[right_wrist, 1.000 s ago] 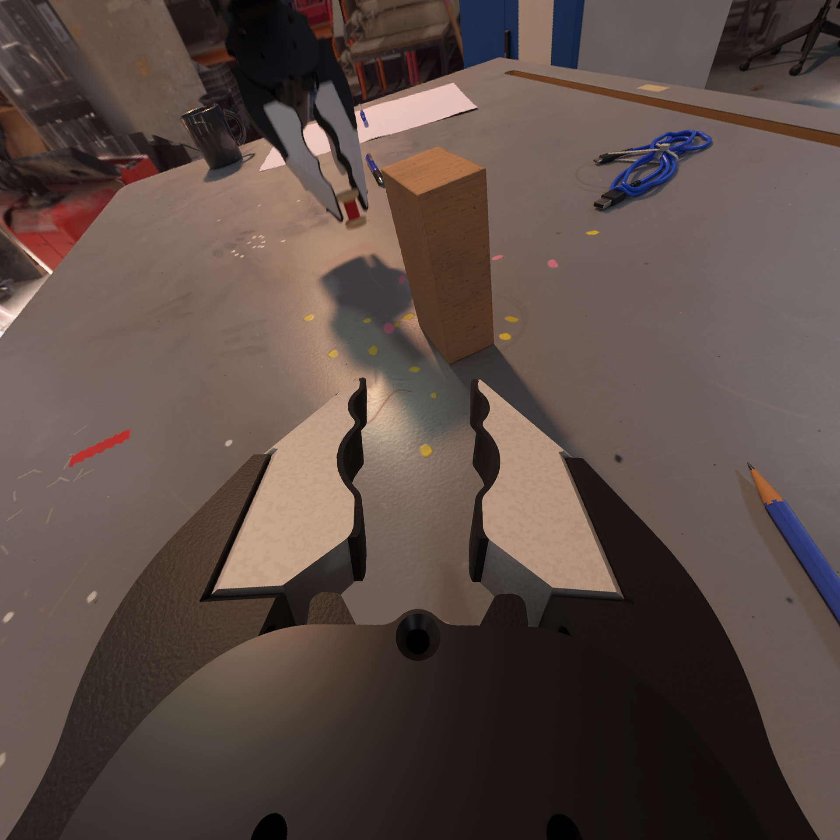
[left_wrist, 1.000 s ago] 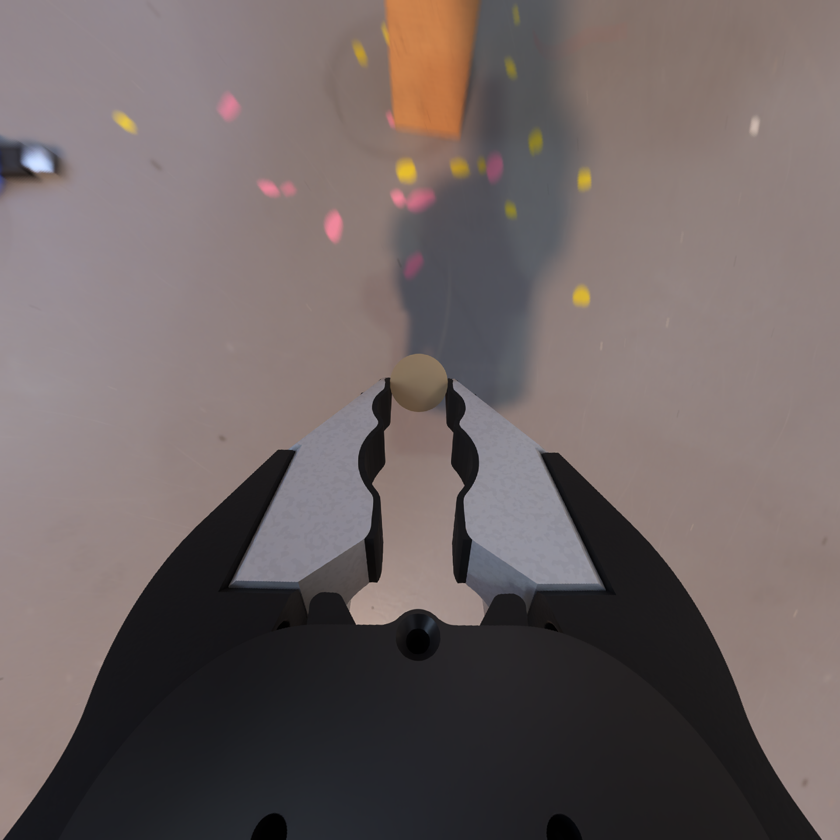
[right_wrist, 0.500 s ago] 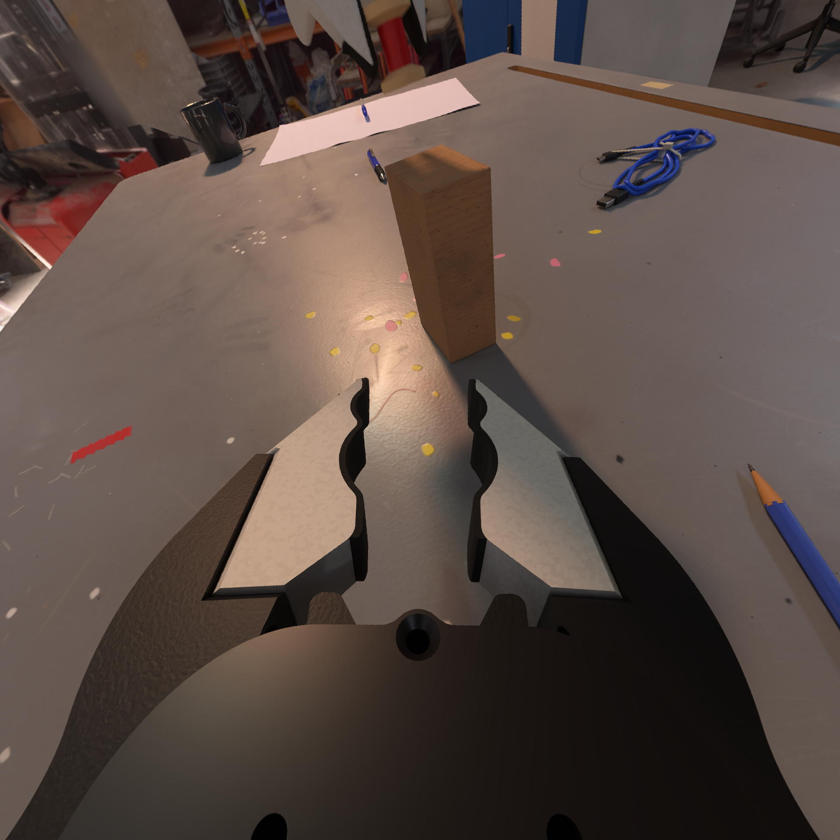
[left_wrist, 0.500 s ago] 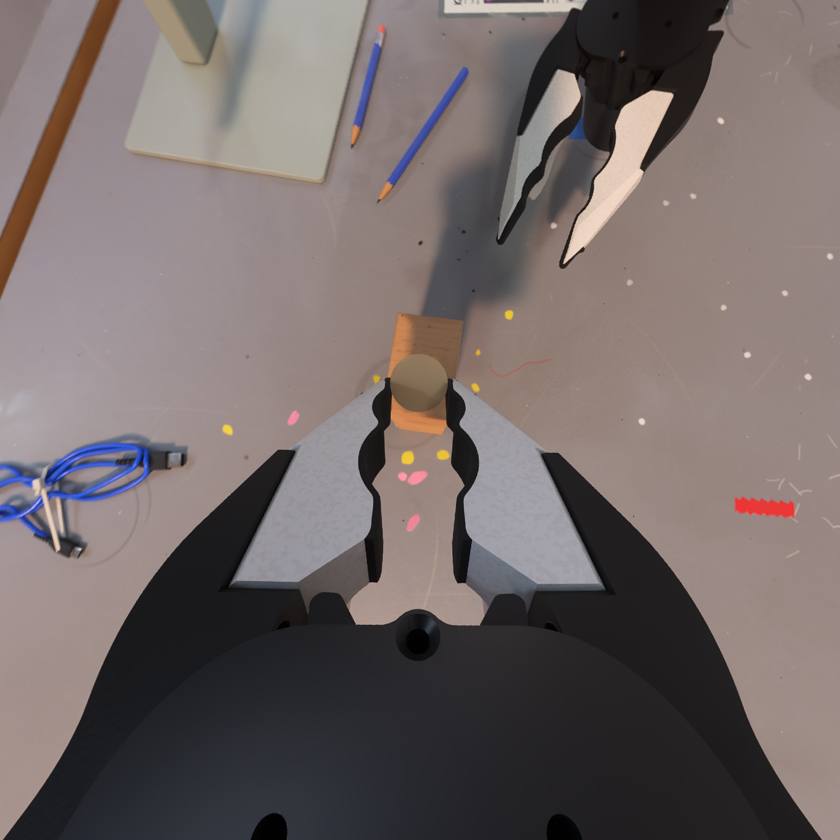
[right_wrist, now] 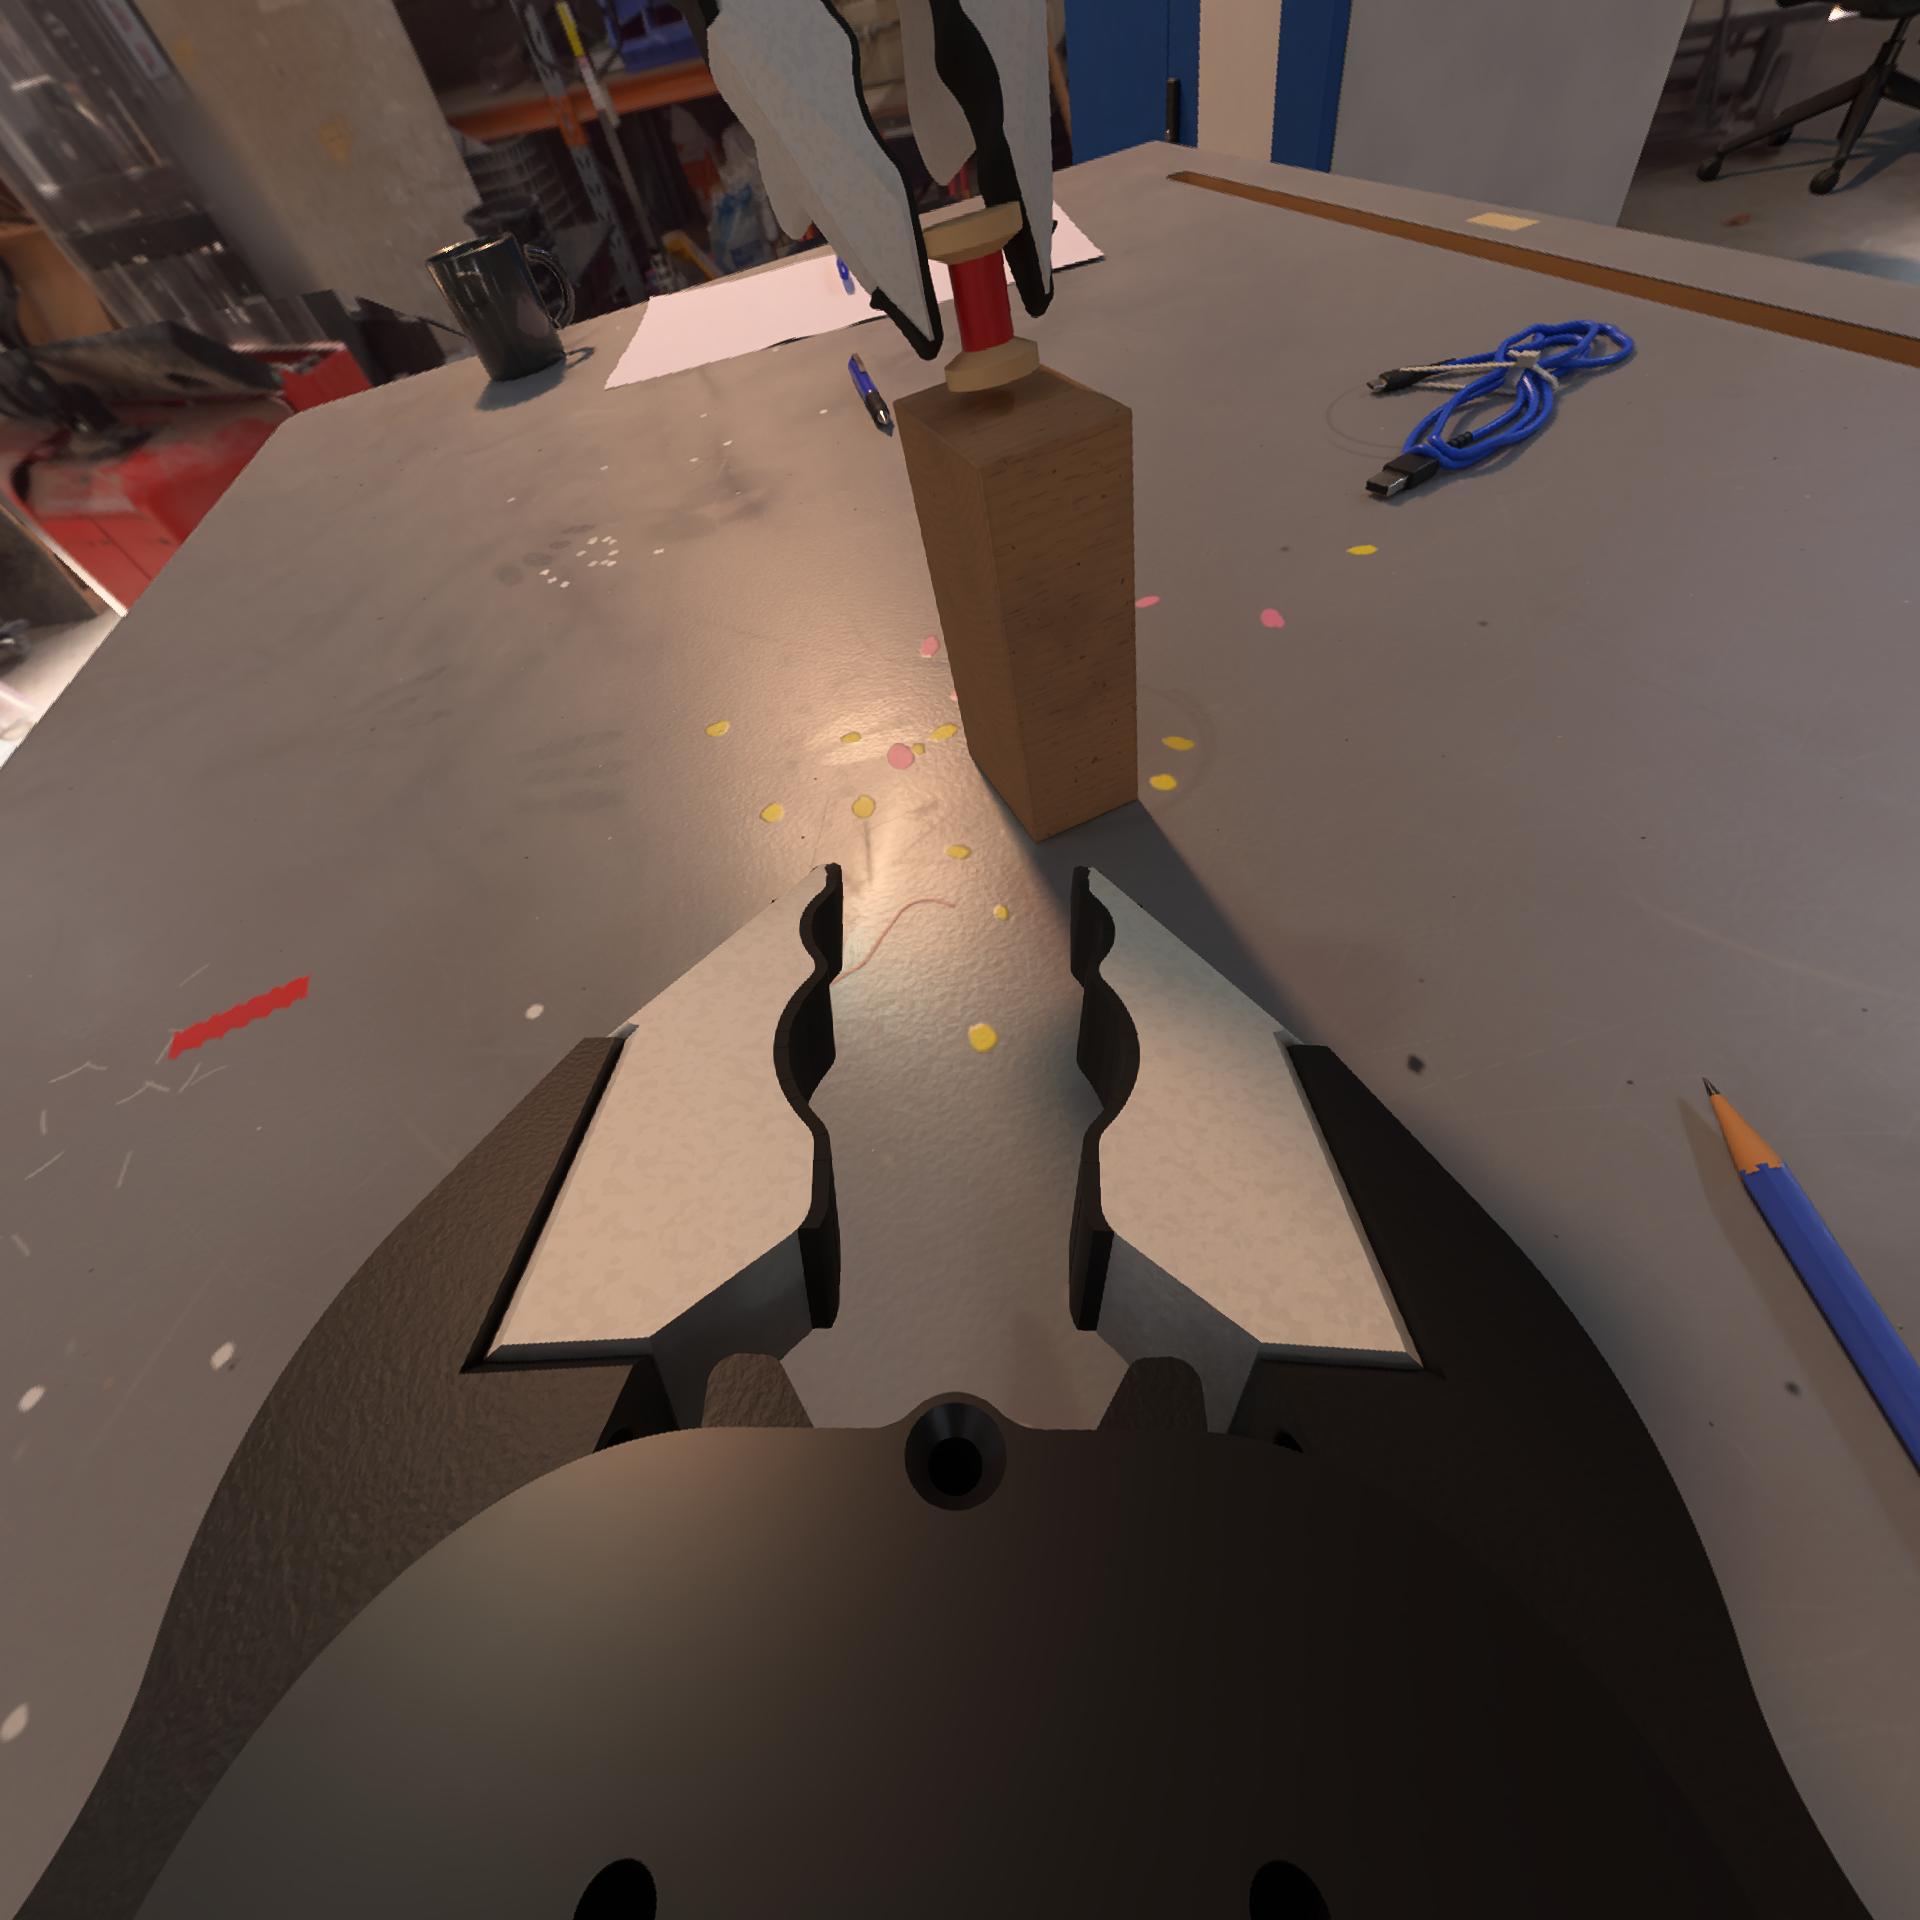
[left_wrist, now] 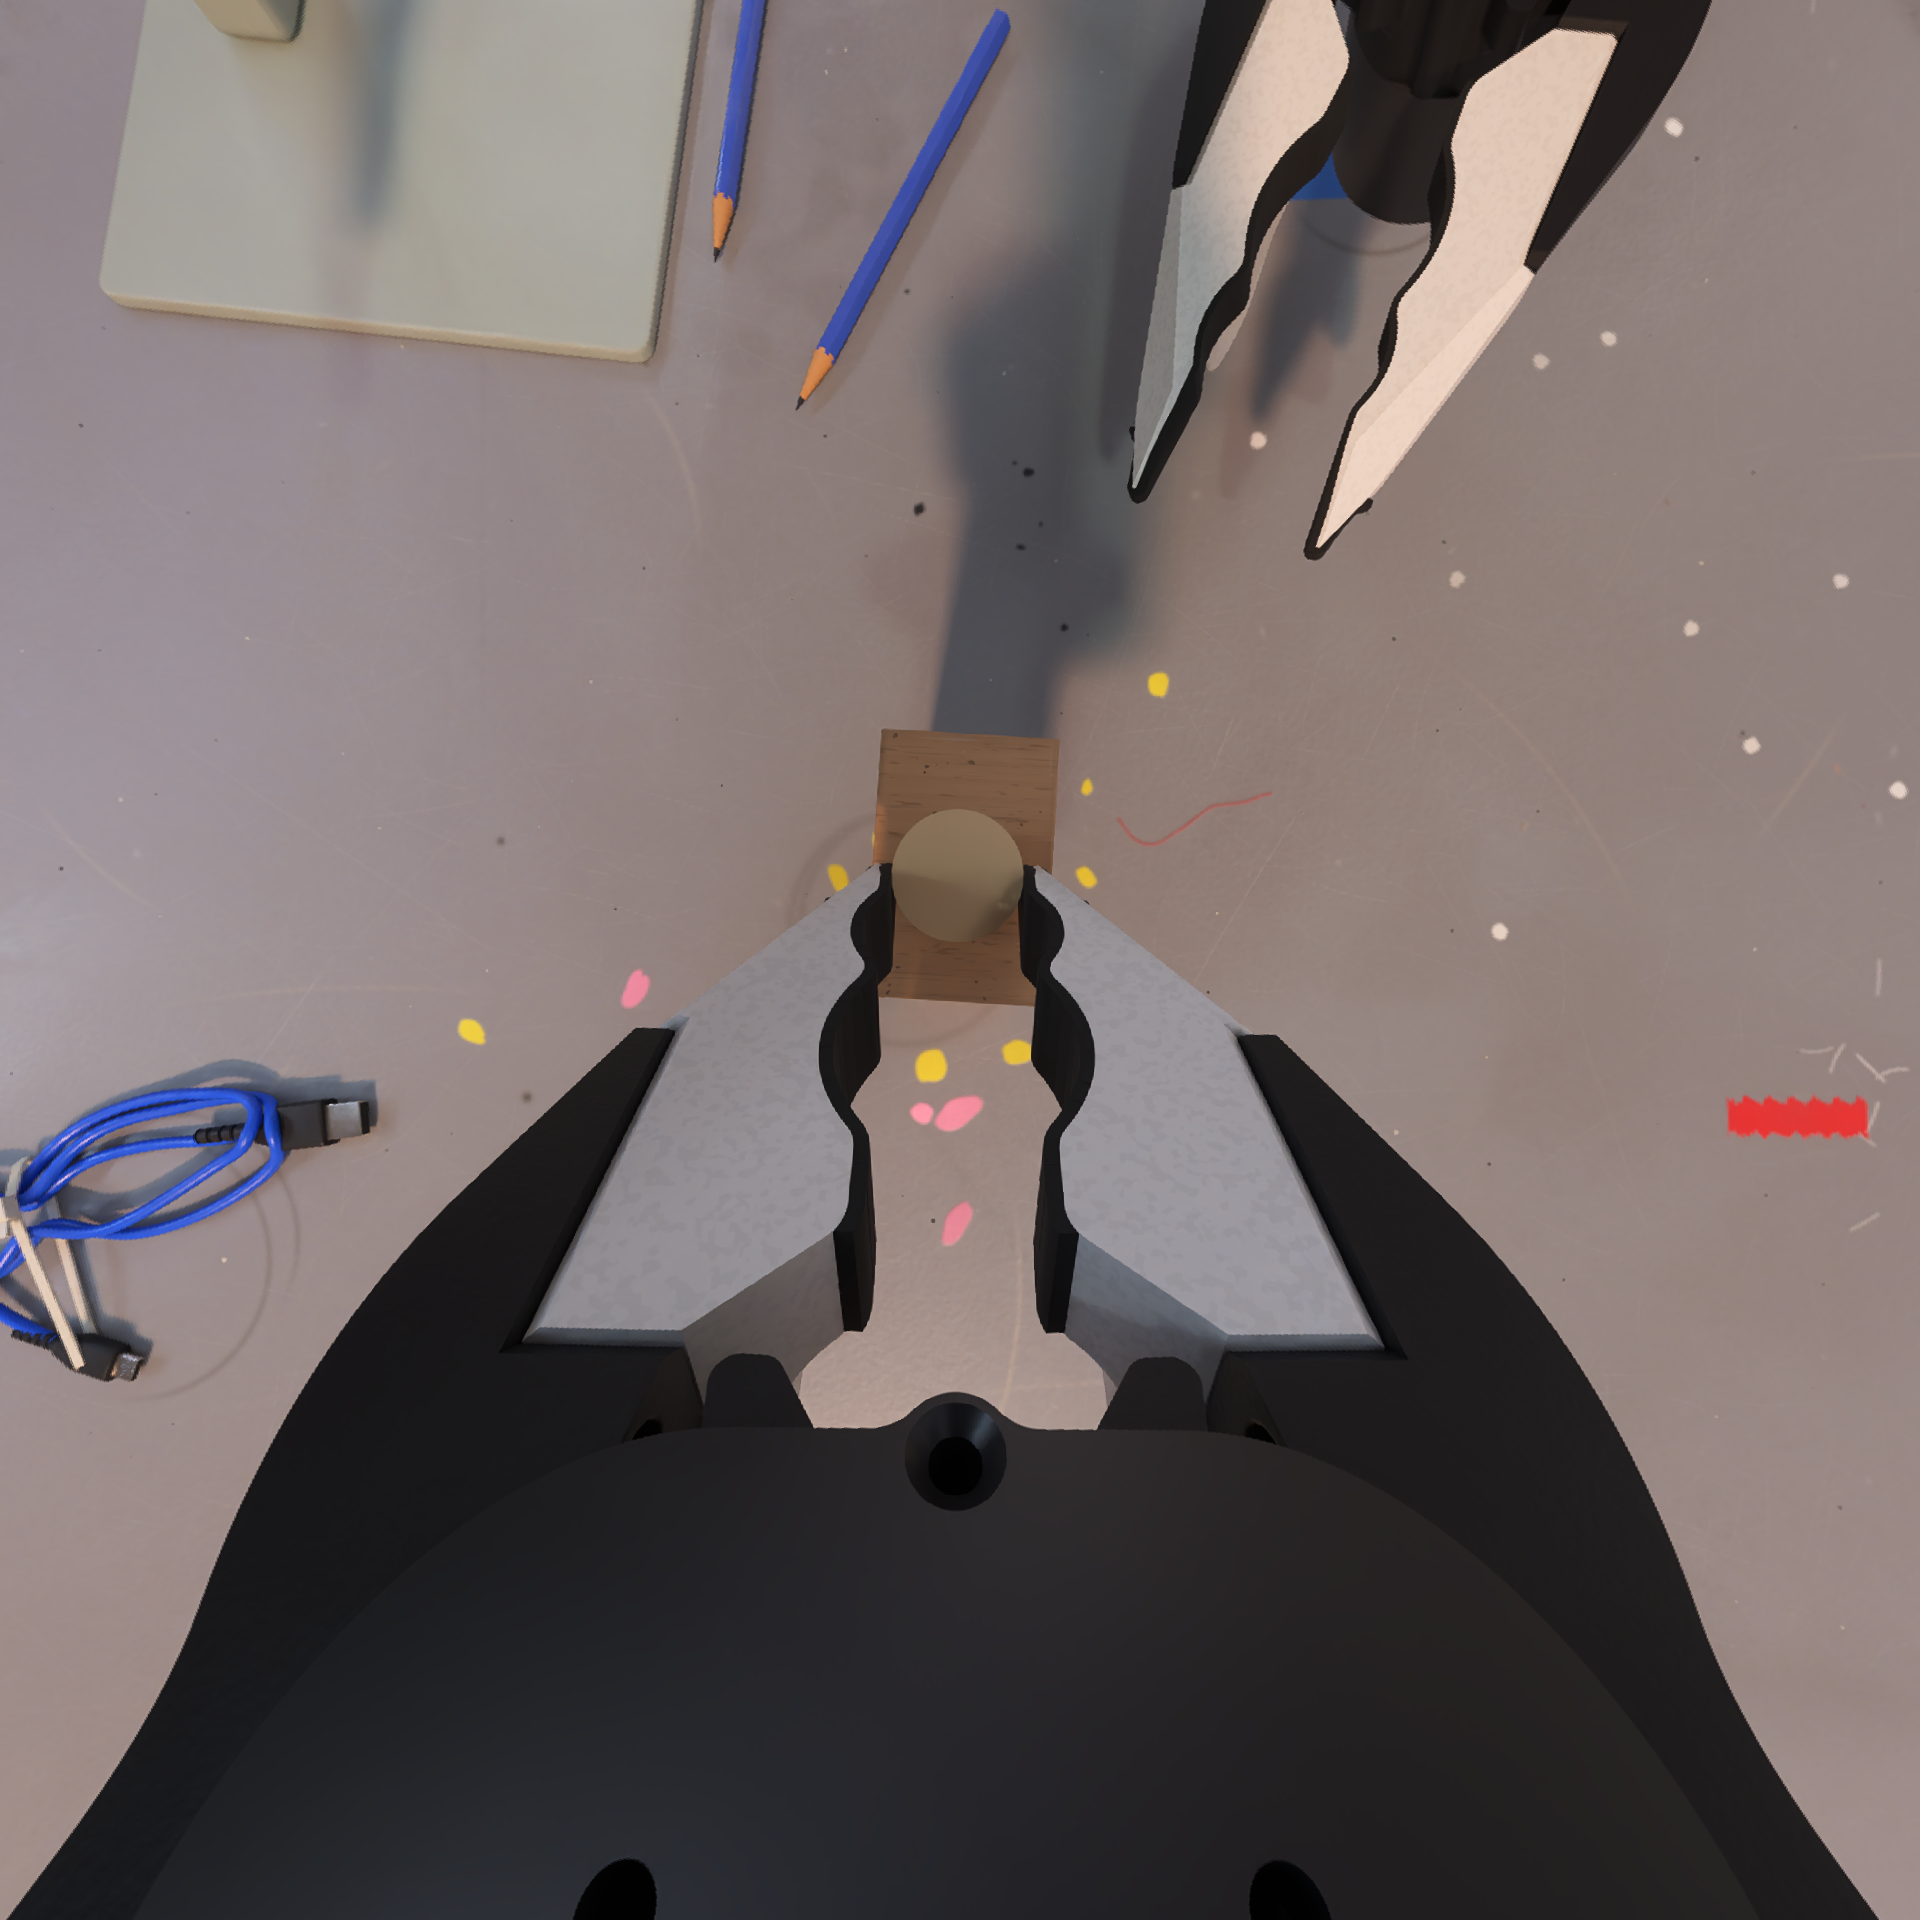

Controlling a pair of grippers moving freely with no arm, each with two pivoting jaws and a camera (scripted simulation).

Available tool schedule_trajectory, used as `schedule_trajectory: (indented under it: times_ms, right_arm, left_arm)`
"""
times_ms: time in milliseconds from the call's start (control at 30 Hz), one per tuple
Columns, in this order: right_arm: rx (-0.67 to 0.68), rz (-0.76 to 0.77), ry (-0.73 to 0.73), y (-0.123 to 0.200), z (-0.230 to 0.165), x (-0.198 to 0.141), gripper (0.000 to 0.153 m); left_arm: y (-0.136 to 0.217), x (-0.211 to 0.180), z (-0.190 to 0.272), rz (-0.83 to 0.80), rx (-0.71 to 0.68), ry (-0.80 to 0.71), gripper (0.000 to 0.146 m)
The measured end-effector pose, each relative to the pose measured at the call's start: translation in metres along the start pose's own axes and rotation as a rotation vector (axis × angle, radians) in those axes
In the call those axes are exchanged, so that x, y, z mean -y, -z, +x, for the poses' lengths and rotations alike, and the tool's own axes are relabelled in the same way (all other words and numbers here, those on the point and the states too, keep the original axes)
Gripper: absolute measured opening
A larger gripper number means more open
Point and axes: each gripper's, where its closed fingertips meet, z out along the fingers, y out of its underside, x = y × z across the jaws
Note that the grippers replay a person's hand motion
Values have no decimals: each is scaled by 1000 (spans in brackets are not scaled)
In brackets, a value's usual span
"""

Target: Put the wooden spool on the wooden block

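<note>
The wooden block (right_wrist: 1039, 603) stands upright on the grey table; its top shows in the left wrist view (left_wrist: 966, 774). The wooden spool (right_wrist: 982, 301) has red thread and pale flanges, and its round top shows in the left wrist view (left_wrist: 958, 876). My left gripper (left_wrist: 958, 883) points straight down and is shut on the spool, holding it upright over the block's top. The lower flange is at or just above the top face; I cannot tell if they touch. The left gripper also shows in the right wrist view (right_wrist: 982, 322). My right gripper (right_wrist: 956, 878) is open and empty, low over the table in front of the block, and also shows in the left wrist view (left_wrist: 1226, 520).
A blue coiled cable (right_wrist: 1507, 405) lies right of the block. Blue pencils (left_wrist: 904, 208) and a grey pad (left_wrist: 416, 177) lie beyond it; another pencil (right_wrist: 1829, 1278) is beside my right gripper. A dark mug (right_wrist: 504, 301), white paper (right_wrist: 727, 322) and a pen (right_wrist: 868, 390) lie at the far side.
My left gripper has risen with the spool from low beside the block, moved over the block's top and come down close to it. The right gripper has barely moved.
</note>
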Motion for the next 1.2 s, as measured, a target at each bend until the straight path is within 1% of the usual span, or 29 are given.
schedule_trajectory:
  times_ms: [1200]
  right_arm:
    - [7, -5, -2, -1, -1, -1, 44]
  left_arm:
    - [-5, 0, 2, -26, -9, -64, 23]
